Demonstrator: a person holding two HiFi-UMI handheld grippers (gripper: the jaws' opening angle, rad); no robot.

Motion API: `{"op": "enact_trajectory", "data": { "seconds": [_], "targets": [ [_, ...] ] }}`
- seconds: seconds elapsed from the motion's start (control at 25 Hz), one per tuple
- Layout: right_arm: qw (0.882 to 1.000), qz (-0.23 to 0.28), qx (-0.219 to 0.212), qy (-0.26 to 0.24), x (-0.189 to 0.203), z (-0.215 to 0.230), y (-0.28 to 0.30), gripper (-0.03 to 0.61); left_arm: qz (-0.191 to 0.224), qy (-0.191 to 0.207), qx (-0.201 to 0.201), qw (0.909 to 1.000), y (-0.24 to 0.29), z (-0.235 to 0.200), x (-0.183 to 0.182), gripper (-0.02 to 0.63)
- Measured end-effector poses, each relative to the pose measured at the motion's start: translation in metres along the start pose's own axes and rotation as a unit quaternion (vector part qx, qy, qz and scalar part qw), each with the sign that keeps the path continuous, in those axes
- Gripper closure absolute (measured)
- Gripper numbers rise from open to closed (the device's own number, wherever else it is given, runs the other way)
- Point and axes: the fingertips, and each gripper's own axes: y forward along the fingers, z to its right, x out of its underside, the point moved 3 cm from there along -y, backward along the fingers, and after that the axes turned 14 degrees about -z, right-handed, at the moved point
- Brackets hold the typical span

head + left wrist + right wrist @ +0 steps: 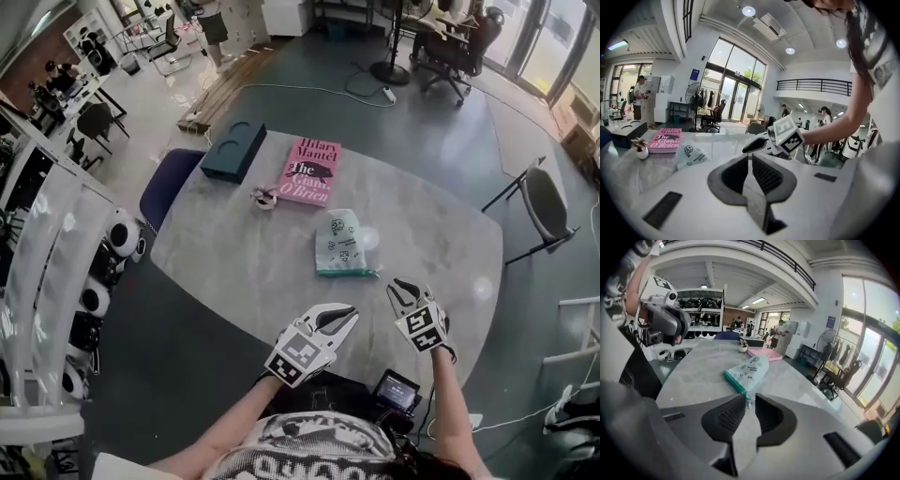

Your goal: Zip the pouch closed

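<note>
A pale green pouch point(342, 242) with printed figures lies flat near the middle of the grey table point(225, 262). Its teal zipper edge point(347, 273) faces me. In the right gripper view the pouch point(749, 369) lies just ahead, and its zipper pull point(749, 403) shows through the gap between the jaws. My right gripper point(405, 286) hovers open just right of the zipper's end, with nothing between its pads. At the table's near edge my left gripper point(349, 314) has its jaw tips together and holds nothing. The left gripper view has the pouch point(689, 154) off to the left.
A pink book point(309, 171), a dark teal box point(234, 150) and a small ornament point(265, 198) lie on the far part of the table. A blue chair point(169, 183) stands at the left, a grey chair point(548, 202) at the right. A small screen device point(396, 389) sits below the near edge.
</note>
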Motion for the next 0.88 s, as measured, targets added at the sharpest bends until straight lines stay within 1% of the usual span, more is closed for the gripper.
{"op": "enact_trajectory", "data": {
  "seconds": [0.2, 0.28, 0.36, 0.44, 0.52, 0.6, 0.72, 0.8, 0.84, 0.88],
  "targets": [
    [0.996, -0.041, -0.016, -0.074, 0.001, 0.01, 0.031, 0.497, -0.01, -0.011, -0.012, 0.9998, 0.012, -0.003, 0.0, 0.592],
    [0.992, -0.055, -0.021, -0.108, -0.002, 0.012, 0.041, 0.495, -0.014, -0.015, -0.014, 0.9997, 0.013, -0.001, 0.0, 0.592],
    [0.986, -0.073, -0.024, -0.151, -0.003, 0.015, 0.052, 0.485, -0.018, -0.012, -0.019, 0.9996, 0.015, 0.0, 0.001, 0.592],
    [0.974, -0.097, -0.023, -0.203, -0.003, 0.018, 0.065, 0.472, -0.024, -0.008, -0.028, 0.9993, 0.015, -0.002, 0.004, 0.592],
    [0.957, -0.124, -0.018, -0.261, -0.003, 0.018, 0.078, 0.472, -0.029, -0.009, -0.038, 0.9988, 0.012, -0.006, 0.009, 0.592],
    [0.942, -0.143, -0.018, -0.302, -0.003, 0.018, 0.088, 0.472, -0.031, -0.016, -0.046, 0.9983, 0.008, -0.011, 0.013, 0.592],
    [0.932, -0.161, -0.041, -0.322, -0.001, 0.013, 0.097, 0.472, -0.036, -0.026, -0.054, 0.9976, 0.005, -0.016, 0.019, 0.592],
    [0.926, -0.172, -0.049, -0.333, 0.003, 0.008, 0.102, 0.474, -0.042, -0.026, -0.058, 0.9971, 0.003, -0.02, 0.022, 0.592],
    [0.924, -0.175, -0.048, -0.336, 0.004, 0.007, 0.104, 0.497, -0.044, -0.024, -0.06, 0.9969, 0.003, -0.022, 0.023, 0.592],
    [0.925, -0.178, -0.046, -0.332, 0.005, 0.007, 0.105, 0.54, -0.045, -0.022, -0.061, 0.9969, 0.002, -0.024, 0.022, 0.592]
  ]
}}
